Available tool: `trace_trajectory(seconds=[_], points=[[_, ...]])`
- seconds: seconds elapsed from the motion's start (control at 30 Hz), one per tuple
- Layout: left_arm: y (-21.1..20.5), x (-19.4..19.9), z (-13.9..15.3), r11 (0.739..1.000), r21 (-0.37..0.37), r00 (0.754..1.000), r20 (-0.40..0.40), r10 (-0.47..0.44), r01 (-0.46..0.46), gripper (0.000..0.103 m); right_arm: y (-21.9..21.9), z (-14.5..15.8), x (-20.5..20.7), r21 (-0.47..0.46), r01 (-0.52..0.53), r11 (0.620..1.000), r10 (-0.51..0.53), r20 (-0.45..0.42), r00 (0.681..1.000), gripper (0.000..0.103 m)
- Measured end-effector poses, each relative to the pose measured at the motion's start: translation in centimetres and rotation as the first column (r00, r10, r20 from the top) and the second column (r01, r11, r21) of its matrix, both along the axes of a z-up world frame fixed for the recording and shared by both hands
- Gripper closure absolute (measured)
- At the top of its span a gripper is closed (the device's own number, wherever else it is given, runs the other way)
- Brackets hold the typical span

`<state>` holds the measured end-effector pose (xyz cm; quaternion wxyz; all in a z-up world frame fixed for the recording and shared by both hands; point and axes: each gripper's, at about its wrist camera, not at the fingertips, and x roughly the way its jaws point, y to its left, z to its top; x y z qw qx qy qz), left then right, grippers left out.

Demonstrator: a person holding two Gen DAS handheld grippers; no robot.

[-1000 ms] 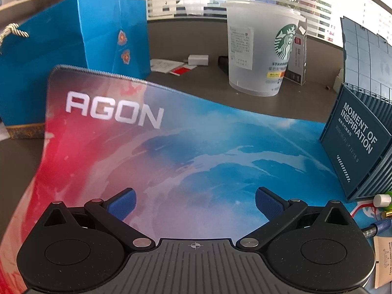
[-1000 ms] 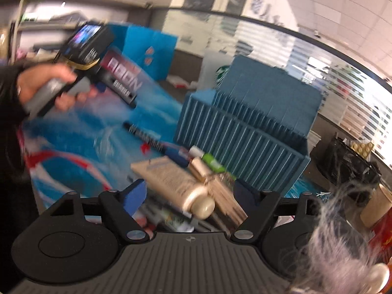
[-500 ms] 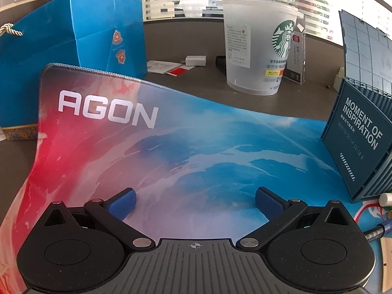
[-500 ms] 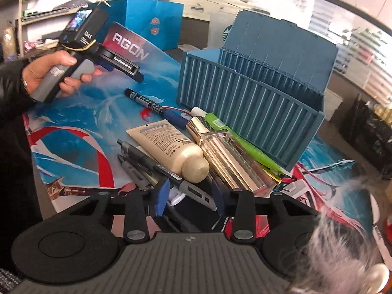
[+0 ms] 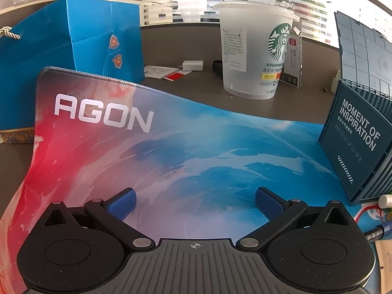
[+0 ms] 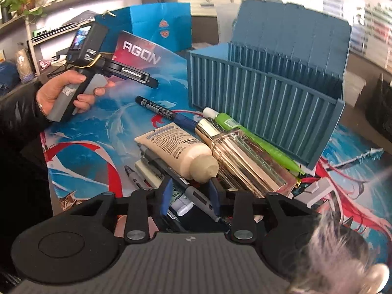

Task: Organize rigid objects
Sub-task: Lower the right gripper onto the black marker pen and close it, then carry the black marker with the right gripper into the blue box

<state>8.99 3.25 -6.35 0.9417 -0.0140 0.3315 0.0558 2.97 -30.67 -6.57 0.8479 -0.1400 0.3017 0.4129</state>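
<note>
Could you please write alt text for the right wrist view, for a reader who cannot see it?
The right hand-held gripper has its blue pads nearly closed around a grey pen in a pile with a beige tube and gold bottle, beside an open blue ribbed box. At left, a hand holds the left hand-held gripper.

"AGON" in white on the desk mat [image 5: 171,147], ahead-left of the left gripper [image 5: 194,199]; same word visible in the right wrist view. "MOMENT OF INSPIRATION" on the end wall of the blue container box [image 5: 355,142], to its right. "STARBUCKS" plus siren logo on the plastic cup [image 5: 252,56], far ahead. Cup's white label and box's small print: unreadable.
</note>
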Motion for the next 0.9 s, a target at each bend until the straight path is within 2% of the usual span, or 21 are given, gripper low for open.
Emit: trace_trajectory(seconds=[0.2,0.37,0.5,0.63,0.9], points=[[0.1,0.0,0.0,1.0,-0.001,1.0,0.007,0.01,-0.01,0.0,0.6,-0.1,-1.4,-0.032,0.016,0.999,-0.013,0.074,0.997,0.082],[0.1,0.1,-0.1,1.0,-0.002,1.0,0.009,0.02,-0.02,0.0,1.9,0.2,-2.3,-0.131,-0.006,0.991,0.024,0.136,0.99,0.087],[0.2,0.1,-0.1,1.0,-0.003,1.0,0.01,0.021,-0.021,0.0,2.8,0.7,-1.4,-0.174,-0.09,0.981,0.106,0.085,0.991,0.09],[0.3,0.1,-0.1,1.0,-0.004,1.0,0.01,0.025,-0.025,0.0,3.3,0.9,-0.1,-0.148,-0.134,0.98,0.14,0.034,0.99,0.09],[0.3,0.1,-0.1,1.0,-0.004,1.0,0.009,0.025,-0.025,0.0,3.8,1.9,-0.7,-0.161,-0.142,0.977,0.157,0.084,0.984,0.094]])
